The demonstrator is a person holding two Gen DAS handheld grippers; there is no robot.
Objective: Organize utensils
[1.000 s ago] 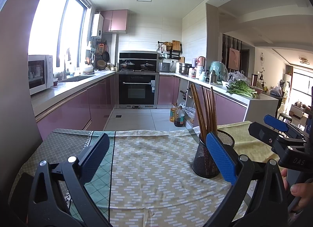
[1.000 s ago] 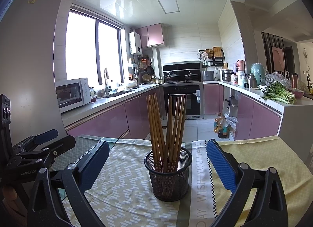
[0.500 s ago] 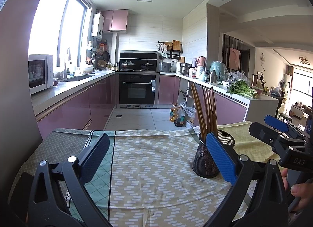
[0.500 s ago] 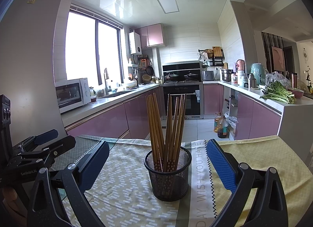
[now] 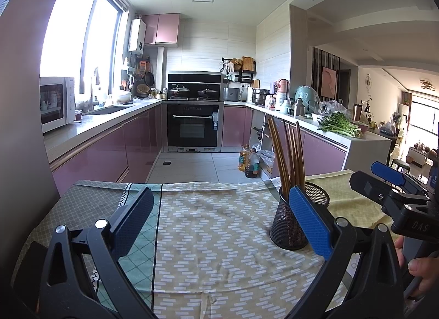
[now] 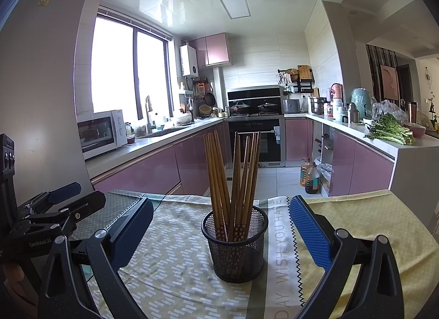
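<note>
Chopsticks [image 6: 233, 179] stand bundled in mesh holder [image 6: 235, 247] mid-tablecloth [image 6: 175, 264], unchanged this past second; I keep left gripper [image 5: 219, 225] and right gripper [image 6: 221, 234] spread wide, empty, so organizing looks finished.

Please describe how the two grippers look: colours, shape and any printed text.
Both are black plastic frames with triangular cut-outs and silver rivets. The left gripper and right gripper each carry flat blue textured pads on the jaws. White lettering reads "GenRobot.AI" on the left gripper's body and "DAS" on the right's. No cables or sleeves are visible.
</note>
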